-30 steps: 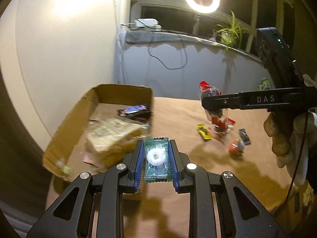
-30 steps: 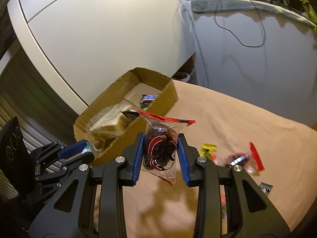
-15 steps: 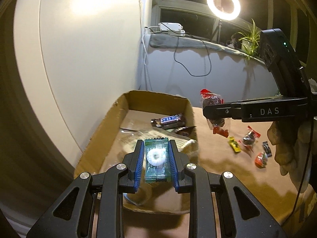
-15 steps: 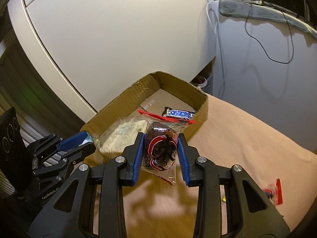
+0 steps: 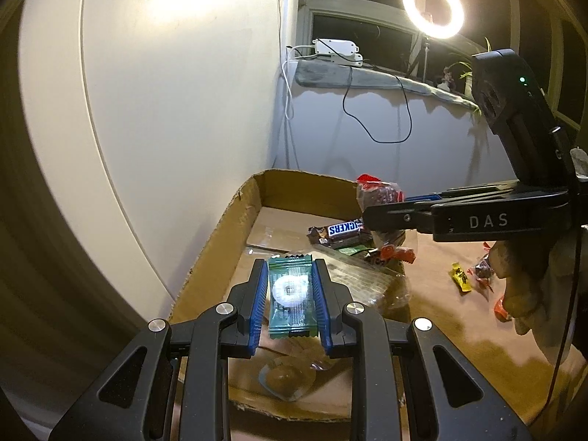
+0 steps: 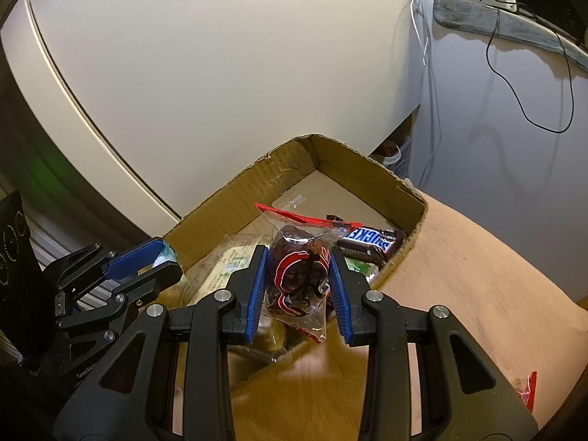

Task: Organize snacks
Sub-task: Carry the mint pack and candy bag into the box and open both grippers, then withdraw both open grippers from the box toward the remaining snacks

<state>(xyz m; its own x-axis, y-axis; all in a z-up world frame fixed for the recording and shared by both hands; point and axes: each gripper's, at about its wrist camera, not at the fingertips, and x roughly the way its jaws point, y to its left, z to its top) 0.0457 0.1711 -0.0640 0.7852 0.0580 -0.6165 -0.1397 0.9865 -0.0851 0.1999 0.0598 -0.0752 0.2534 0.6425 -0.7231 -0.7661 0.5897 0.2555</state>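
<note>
Cardboard box; Snickers bar inside

The torn brown corrugated-cardboard box looks matt and rough; the green clear-plastic candy wrapper is glossy, perhaps foil-backed.

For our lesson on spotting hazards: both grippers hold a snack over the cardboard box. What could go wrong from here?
1. The right gripper pinches the clear red-printed snack bag low down; its loose top could snag the brown cardboard box wall.
2. The left gripper and the right work close together, so they might collide.
3. The small green mint packet could land unseen under bigger wrappers.
</note>
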